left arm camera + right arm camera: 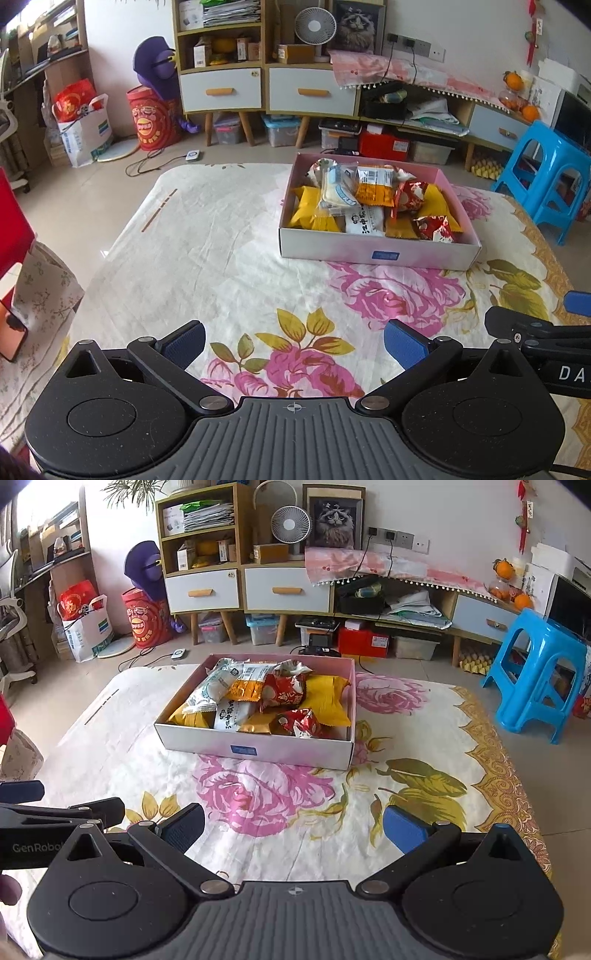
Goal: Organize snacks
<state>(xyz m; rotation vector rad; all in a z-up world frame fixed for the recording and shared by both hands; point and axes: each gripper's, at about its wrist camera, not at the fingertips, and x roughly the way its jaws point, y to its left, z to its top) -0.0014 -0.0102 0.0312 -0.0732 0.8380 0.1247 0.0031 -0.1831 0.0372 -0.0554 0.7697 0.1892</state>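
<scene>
A shallow pink box (376,254) (255,749) stands on the floral tablecloth and holds several wrapped snacks: yellow packets (306,208) (327,698), red packets (434,227) (286,690), an orange packet (375,188) (245,688) and white packets (338,192) (214,686). My left gripper (294,345) is open and empty, near the table's front edge, well short of the box. My right gripper (294,827) is open and empty, also short of the box. Each gripper shows at the side of the other's view.
The table is covered by a cloth (221,251) (406,775) with pink roses. A blue plastic stool (543,177) (535,675) stands to the right. Cabinets (258,88) and floor clutter lie beyond the far edge. A phone (13,336) lies at the left.
</scene>
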